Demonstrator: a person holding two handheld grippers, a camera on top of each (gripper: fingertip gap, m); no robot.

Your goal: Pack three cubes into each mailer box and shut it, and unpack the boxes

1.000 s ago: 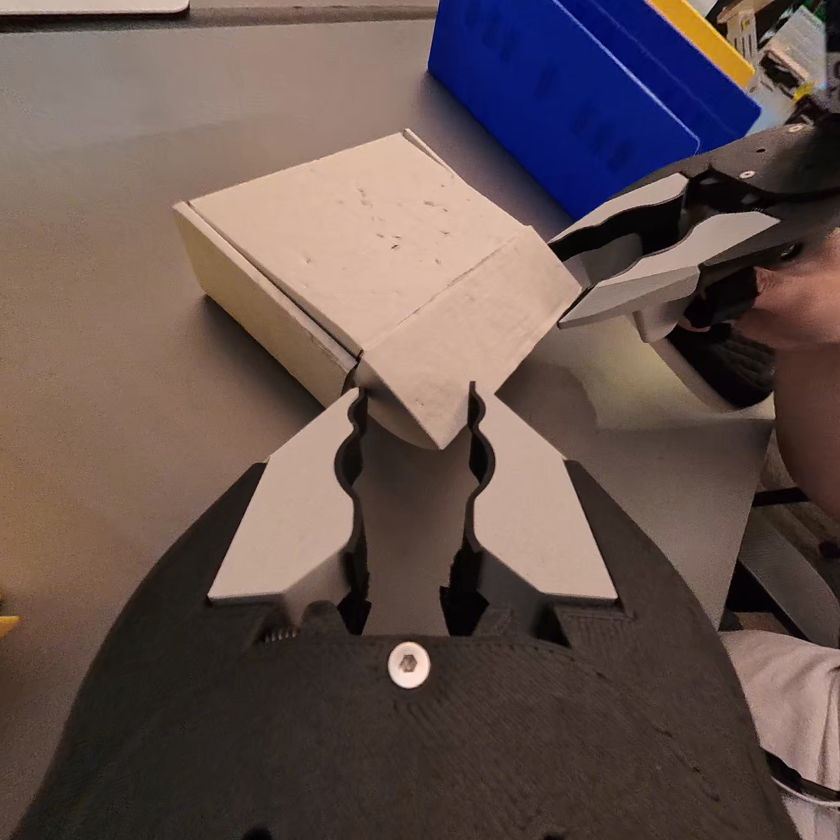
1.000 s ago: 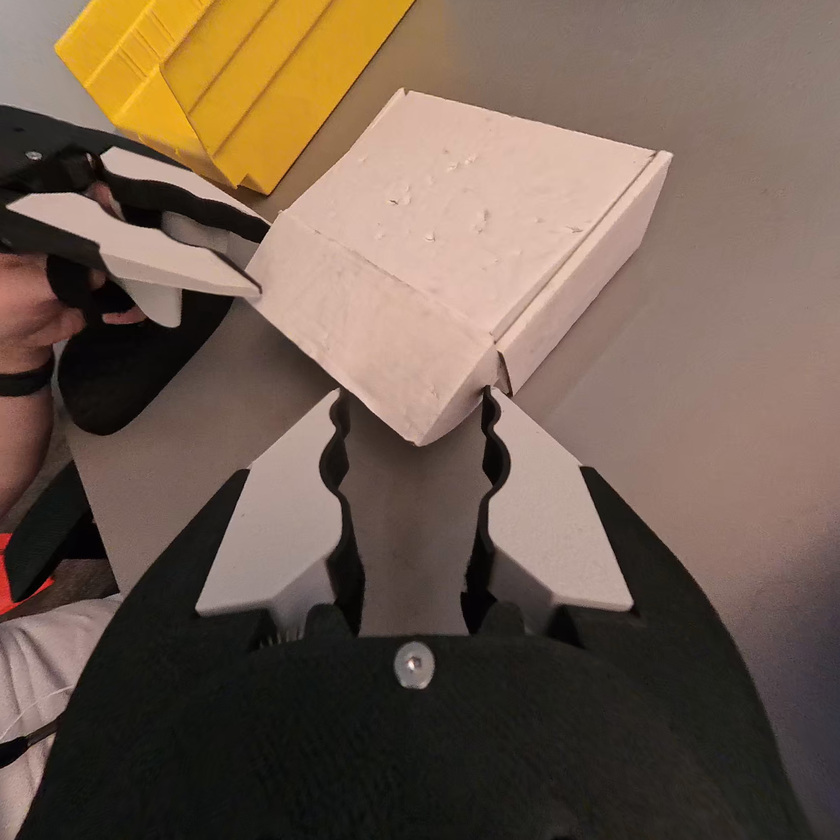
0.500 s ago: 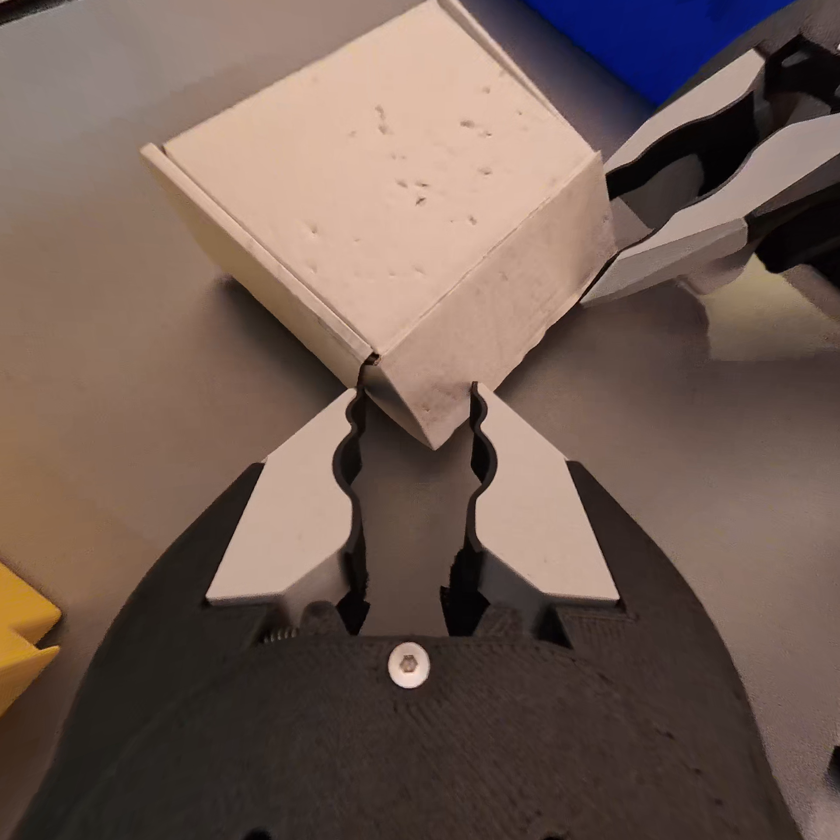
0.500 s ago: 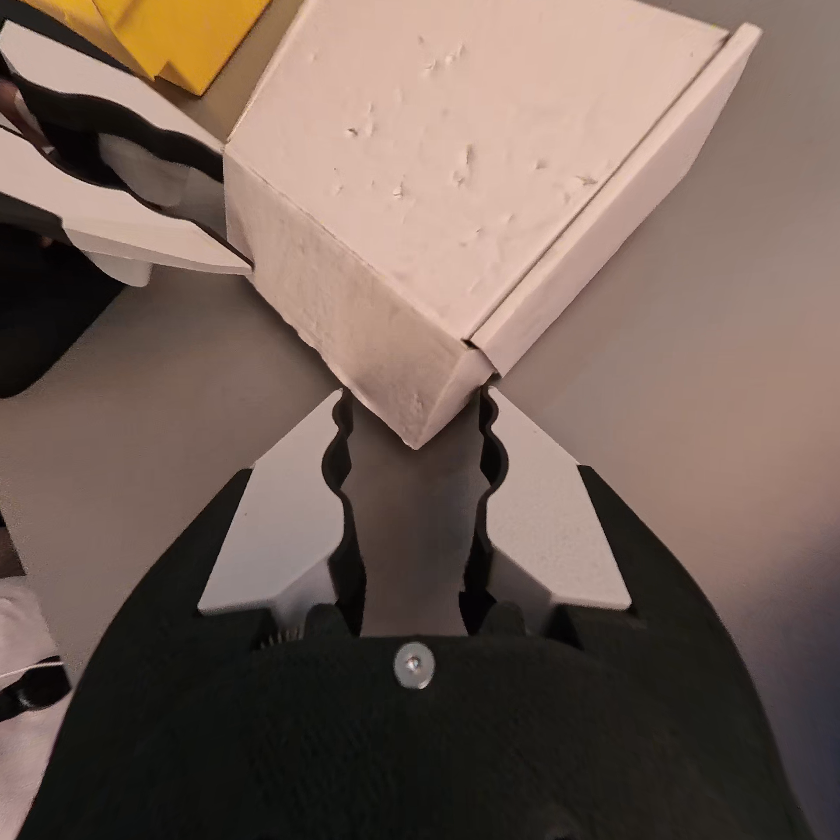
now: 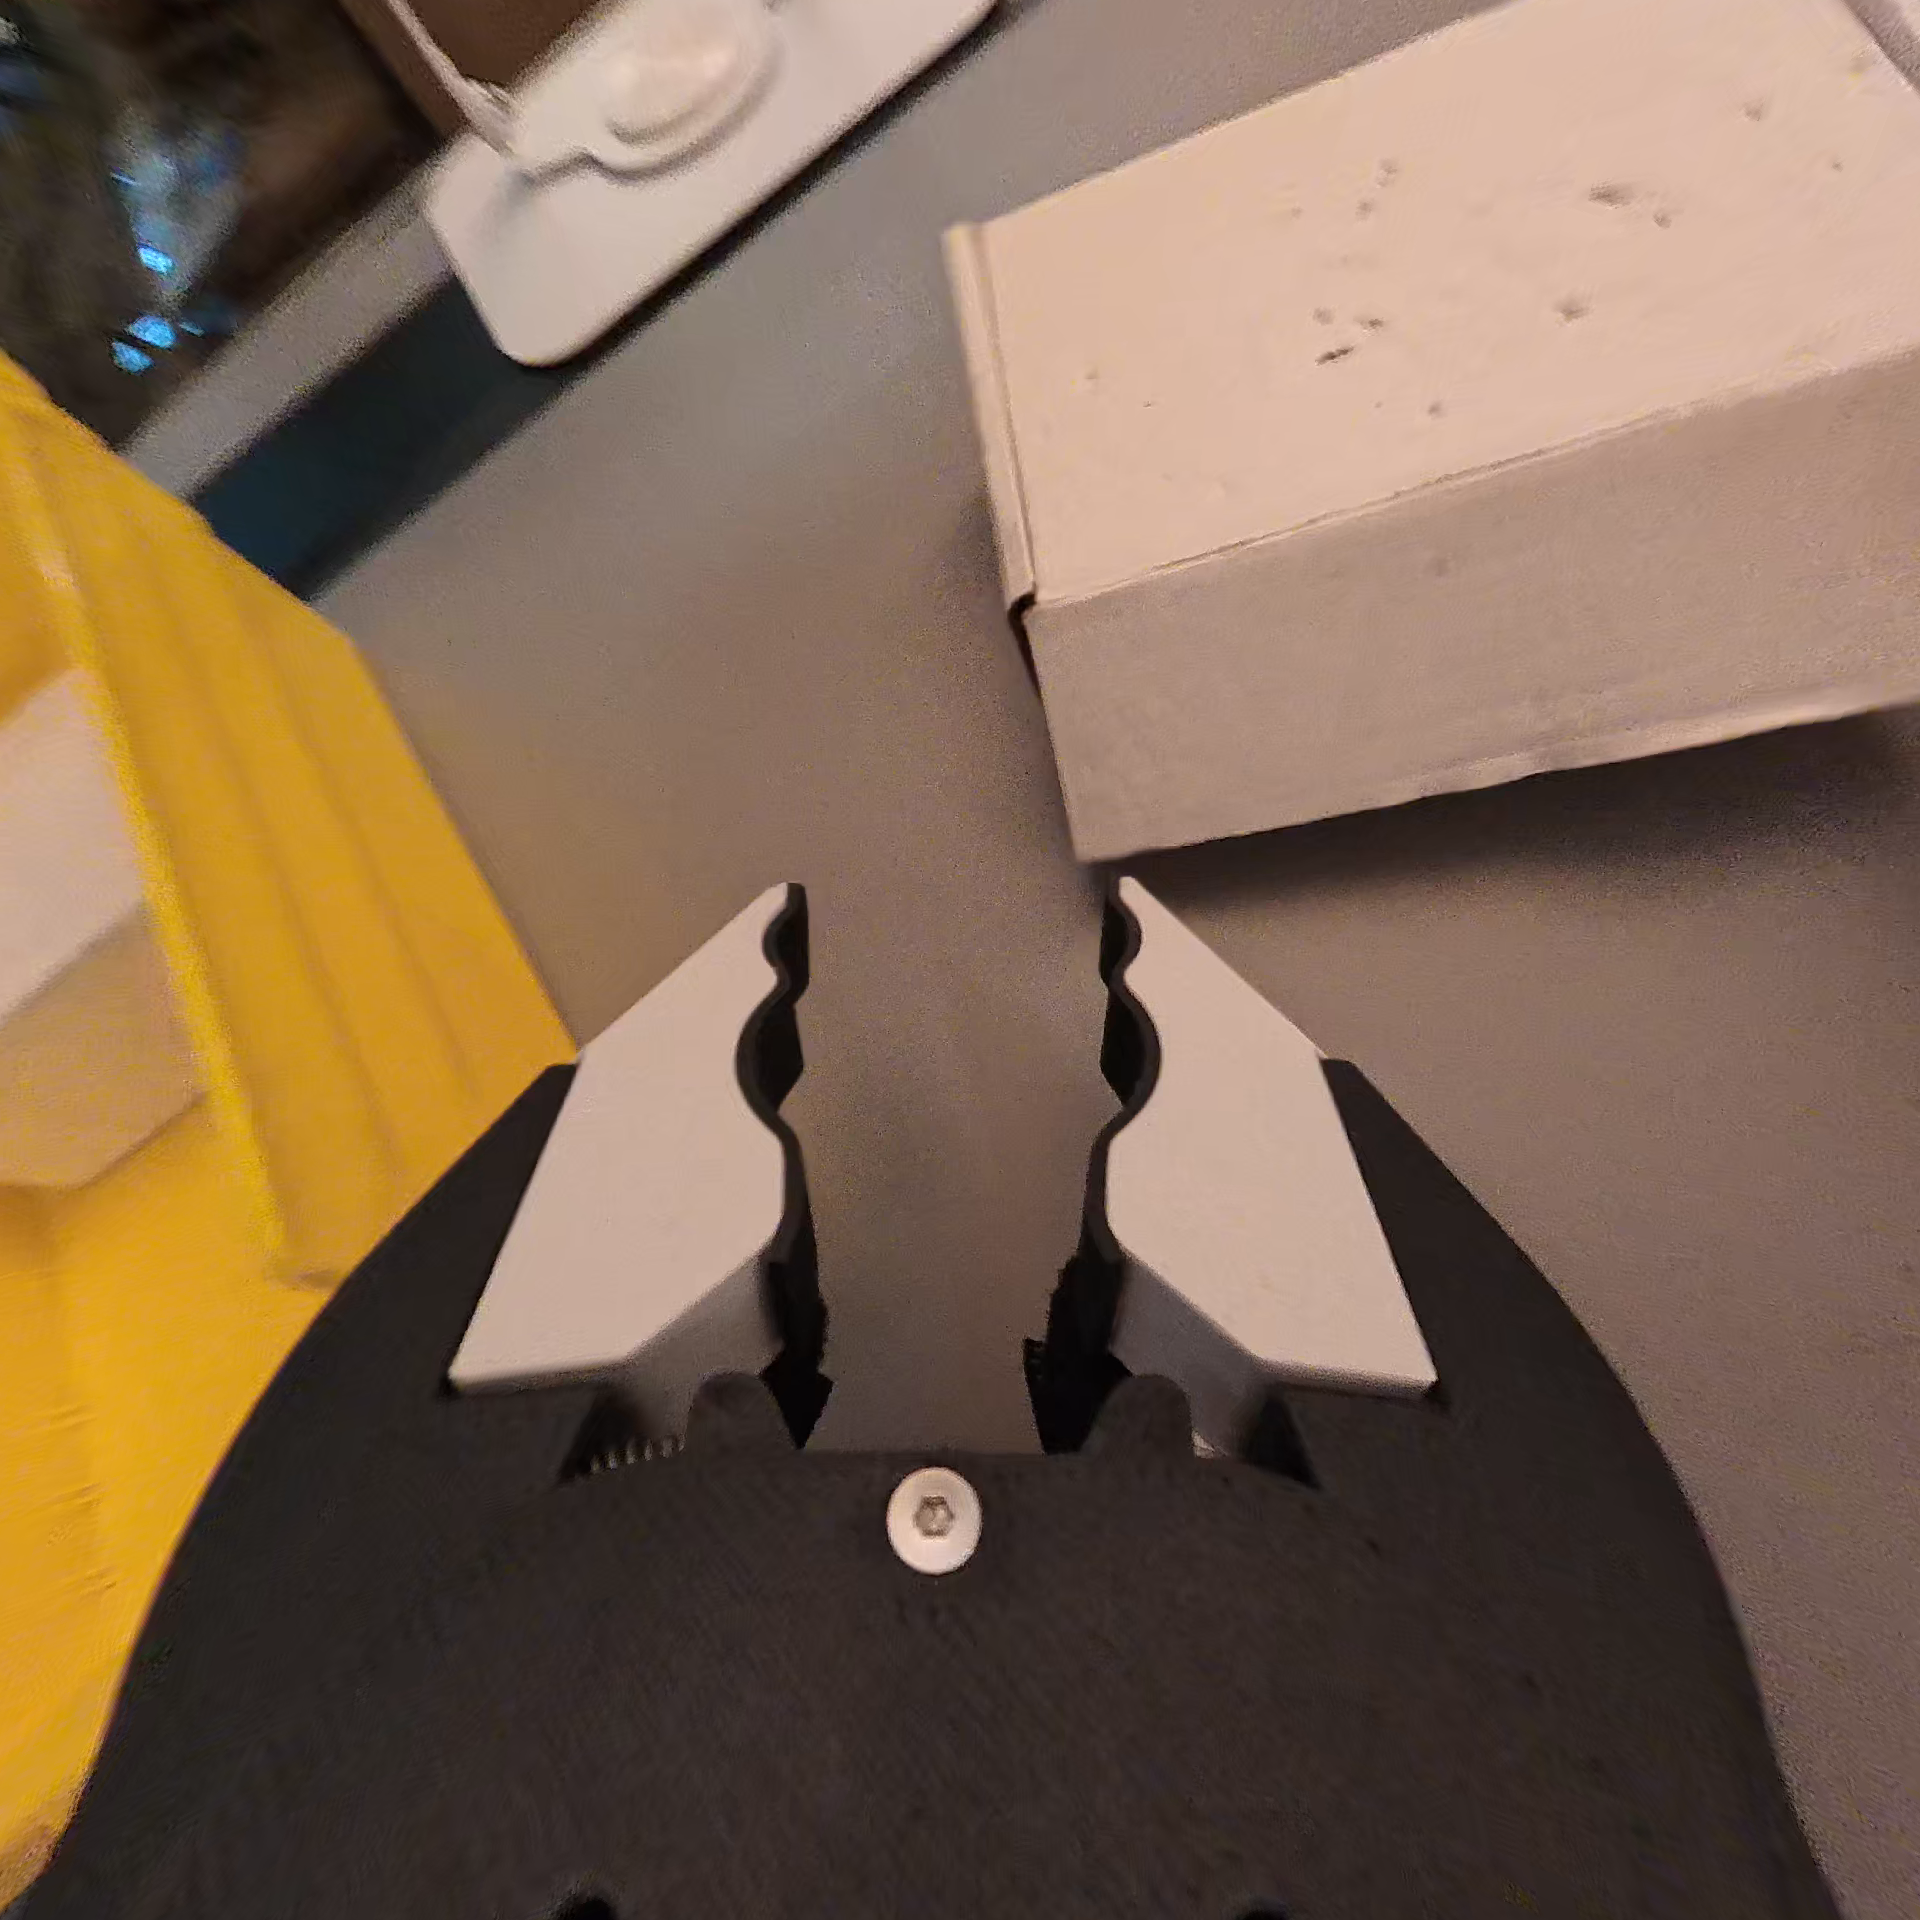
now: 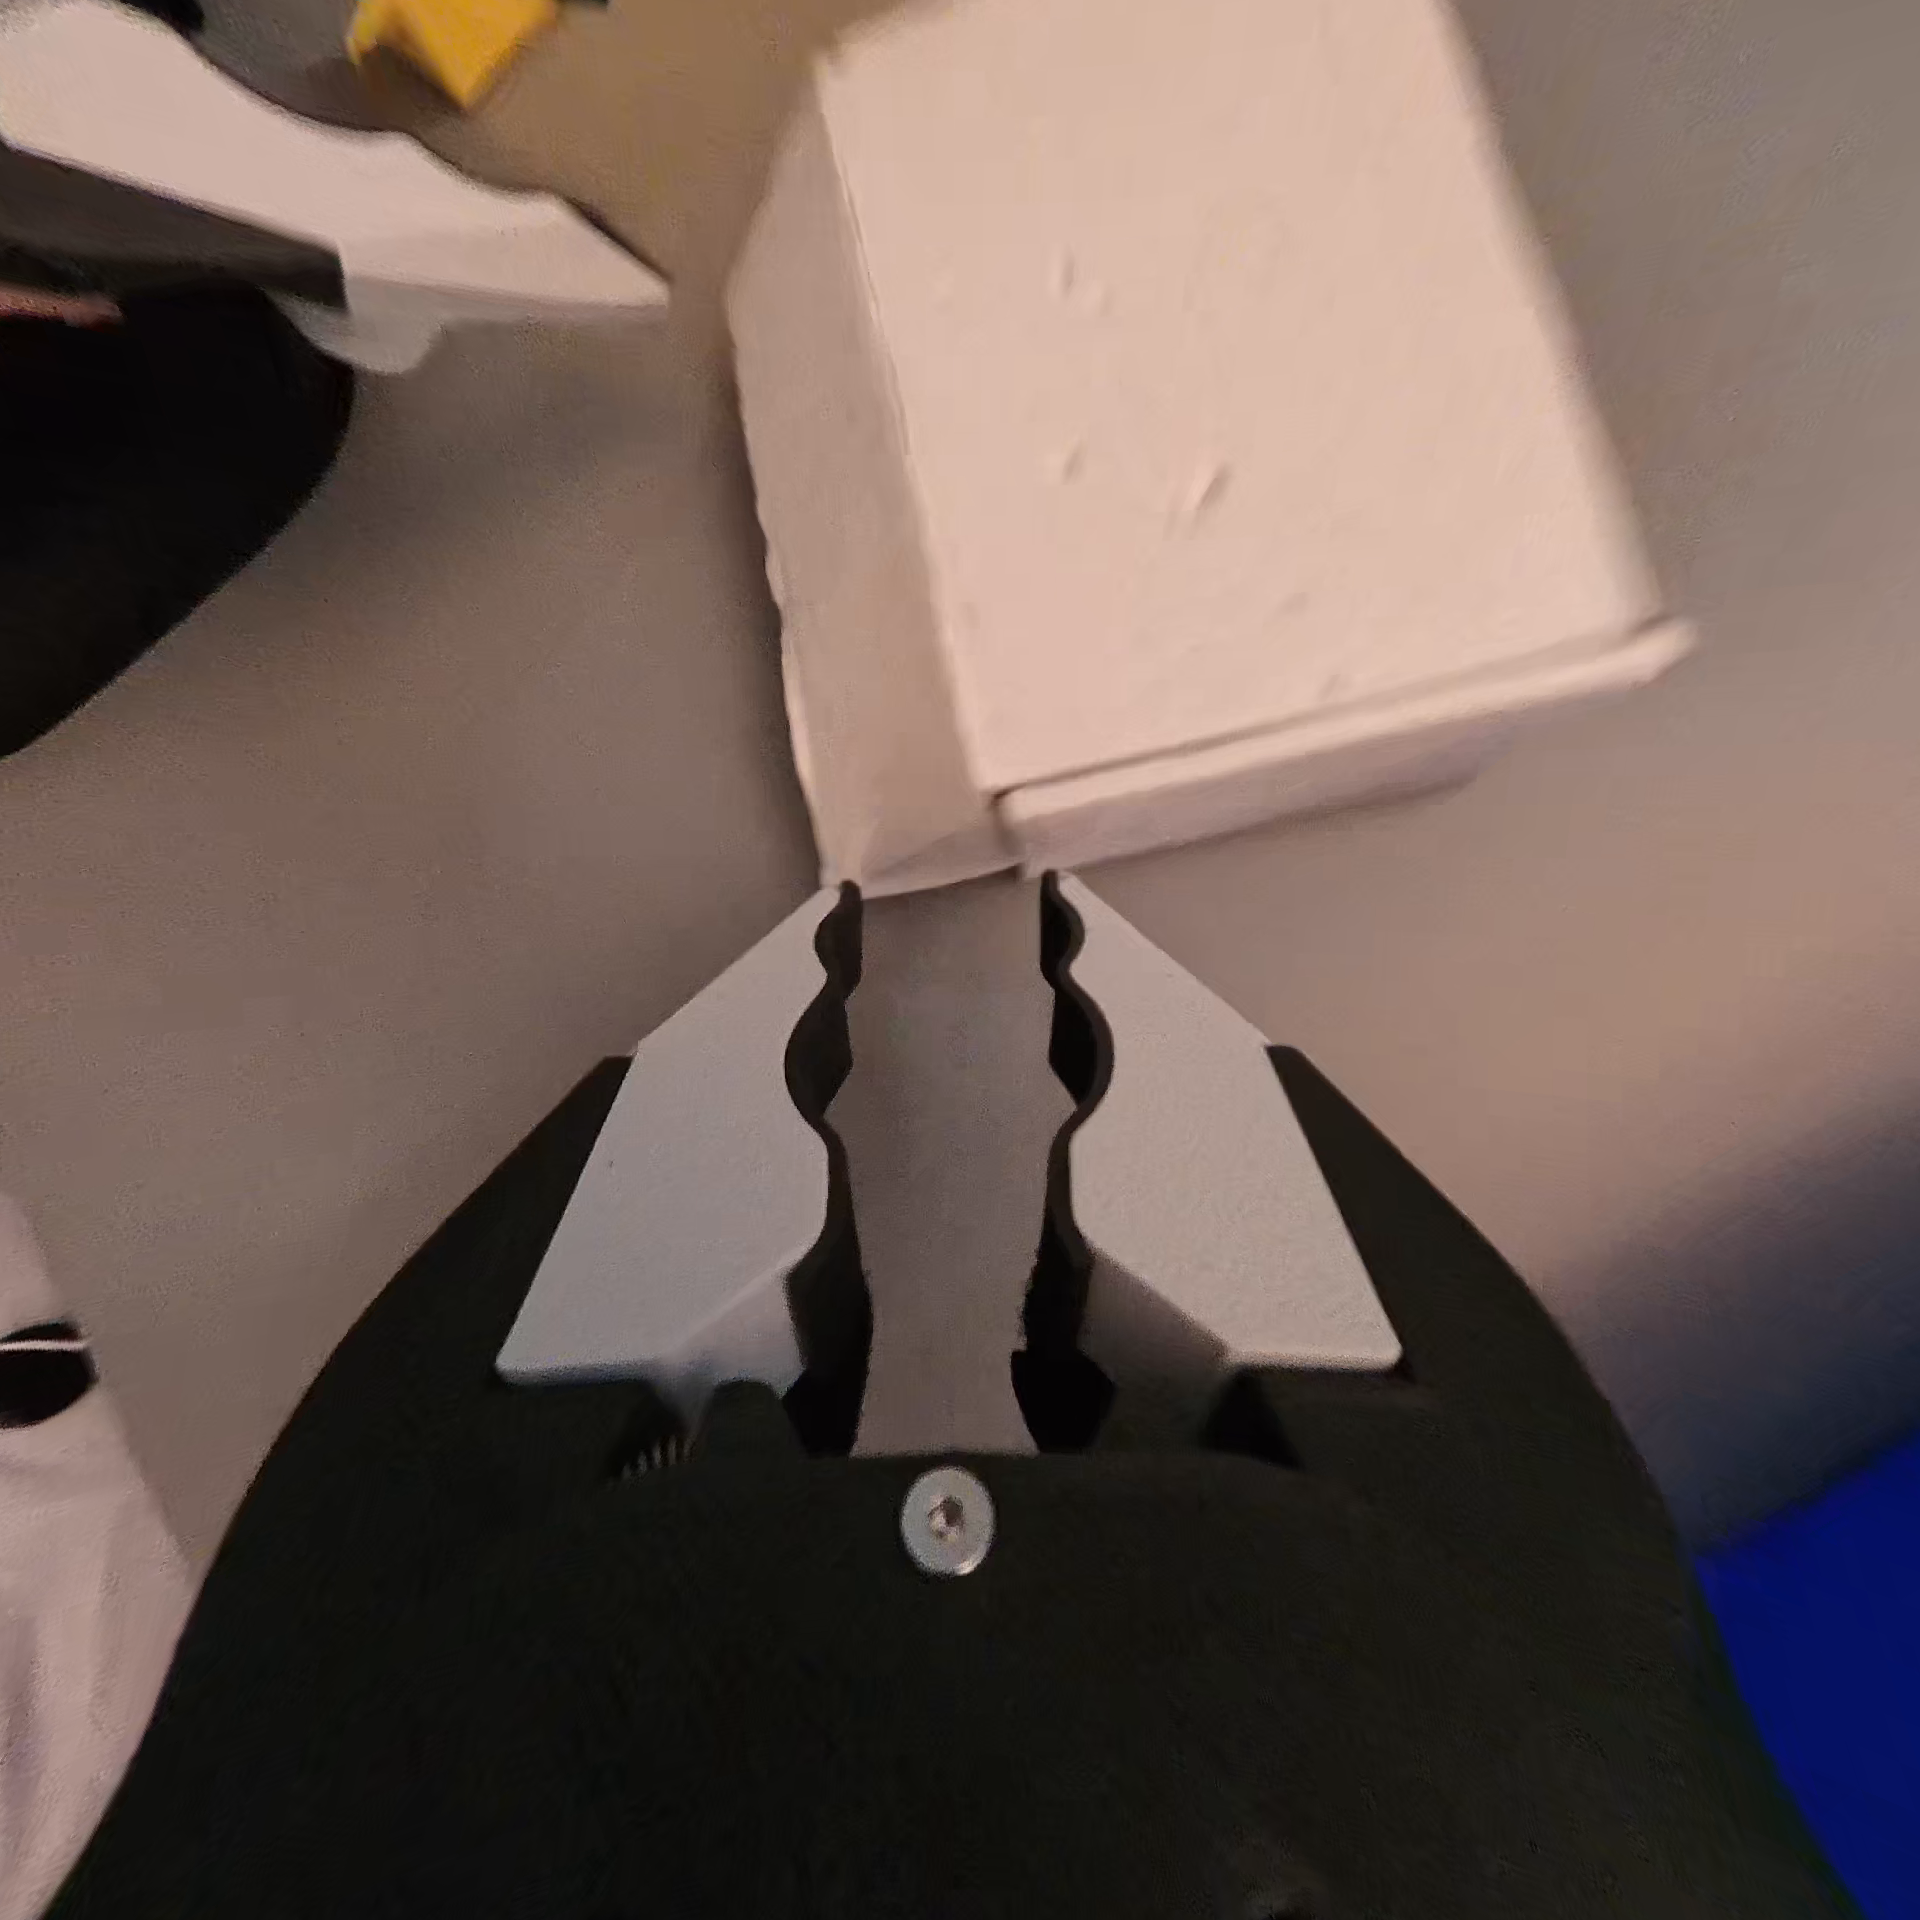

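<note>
White mailer box lies shut on grey tabletop, lid flat. Left tool: jaws apart at medium gap, holding nothing, right fingertip just beside box's near corner. Yellow bin at left of that view. Right tool: jaws narrow but parted, empty, both tips at box's near corner; contact cannot be told. Blue bin at lower right, blurred
</note>
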